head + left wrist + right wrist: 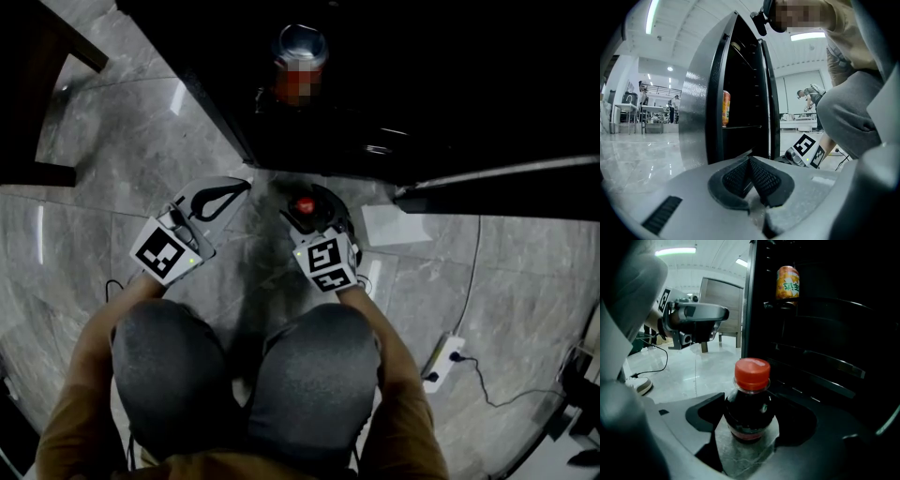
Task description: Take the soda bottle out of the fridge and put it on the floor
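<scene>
Soda bottle is upright, cap up, pinched in the right tool, just outside the fridge front and low at the floor; contact unclear. Move looks straight down, I reckon. Left tool is pressed together w/ nothing in it.

Upright orange can and a white power strip

A ceiling strip light glares off the glossy floor. The fridge interior is nearly black, perhaps underexposed. All views bow at the edges, and the near foregrounds blur.
</scene>
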A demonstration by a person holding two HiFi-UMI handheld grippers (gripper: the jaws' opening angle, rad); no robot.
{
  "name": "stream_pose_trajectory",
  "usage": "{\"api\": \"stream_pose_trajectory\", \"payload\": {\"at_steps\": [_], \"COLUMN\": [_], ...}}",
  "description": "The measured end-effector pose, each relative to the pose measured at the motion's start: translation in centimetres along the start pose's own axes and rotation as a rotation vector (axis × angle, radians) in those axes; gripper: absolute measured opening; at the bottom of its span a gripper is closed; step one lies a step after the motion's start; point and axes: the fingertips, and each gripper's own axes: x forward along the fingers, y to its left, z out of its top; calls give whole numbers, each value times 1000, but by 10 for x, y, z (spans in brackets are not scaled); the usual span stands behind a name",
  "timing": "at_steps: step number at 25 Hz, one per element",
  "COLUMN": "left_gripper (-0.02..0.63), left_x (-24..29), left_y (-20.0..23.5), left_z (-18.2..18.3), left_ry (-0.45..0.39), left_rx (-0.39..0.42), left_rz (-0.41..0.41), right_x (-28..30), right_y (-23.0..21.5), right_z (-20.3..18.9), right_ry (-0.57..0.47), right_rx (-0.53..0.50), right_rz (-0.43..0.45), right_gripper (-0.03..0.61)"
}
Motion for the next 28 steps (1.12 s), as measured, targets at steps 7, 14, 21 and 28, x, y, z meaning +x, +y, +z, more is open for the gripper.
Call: {"api": "stream_pose_trajectory", "payload": {"at_steps": [7,14,21,28], "left_gripper": [-6,-6,-6,-6], "left_x": [9,18,28,39], "left_y": [-1,-4,-4,-2], "left_z": [-1,1,1,-3], "left_ry": [-21,-51,-75,-88], "left_rx": [-30,-54,-79,-92], "left_rz": [-15,-52,-77,-105], "right_x": [-23,-52,-62,-66], "right_y": [-4,-21,-28,-31], "right_z": [15,51,75,98], "right_ry": [-28,-129,-170,-214], "right_rx": [71,87,112,111], "right_rz": [3,-50,-51,-11], "right_gripper": [314,260,160,25]}}
